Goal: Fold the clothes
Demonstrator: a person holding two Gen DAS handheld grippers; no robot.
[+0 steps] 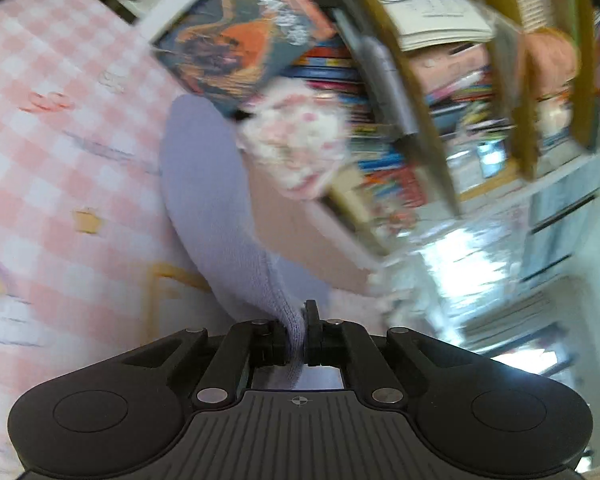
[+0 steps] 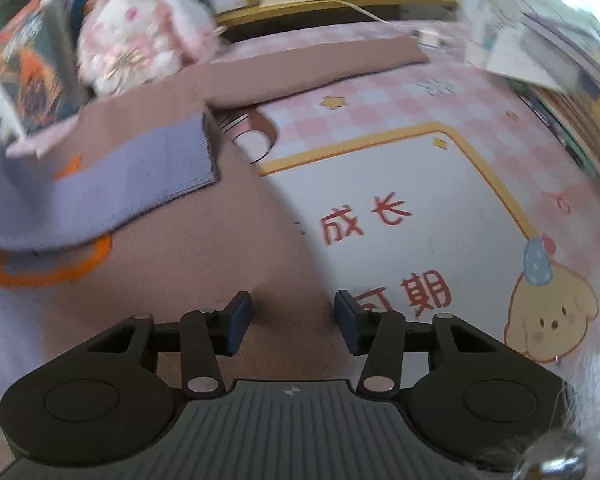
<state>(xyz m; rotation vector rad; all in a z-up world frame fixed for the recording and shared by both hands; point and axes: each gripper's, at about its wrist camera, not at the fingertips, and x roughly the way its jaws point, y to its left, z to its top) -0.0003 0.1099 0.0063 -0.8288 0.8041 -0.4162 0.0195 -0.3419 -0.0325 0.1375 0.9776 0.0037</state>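
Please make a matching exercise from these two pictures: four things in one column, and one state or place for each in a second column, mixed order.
Things:
1. left tool
2. right tool
3. lilac sleeve
4. fluffy pink toy

States or places:
A. open, holding nothing
B. folded across the brown sweater body
C. shut on lilac knit cloth
D. at the far edge of the checked mat

Pairs: 1-C, 2-A, 3-B, 4-D

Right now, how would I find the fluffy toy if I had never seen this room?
Start at the big pink checked mat with the puppy drawing, where the brown garment lies spread out. Follow the brown cloth to its far end, near the shelves of books. There sits the fluffy toy, the only white, furry thing with pink spots; everything beside it is flat cloth or hard books.
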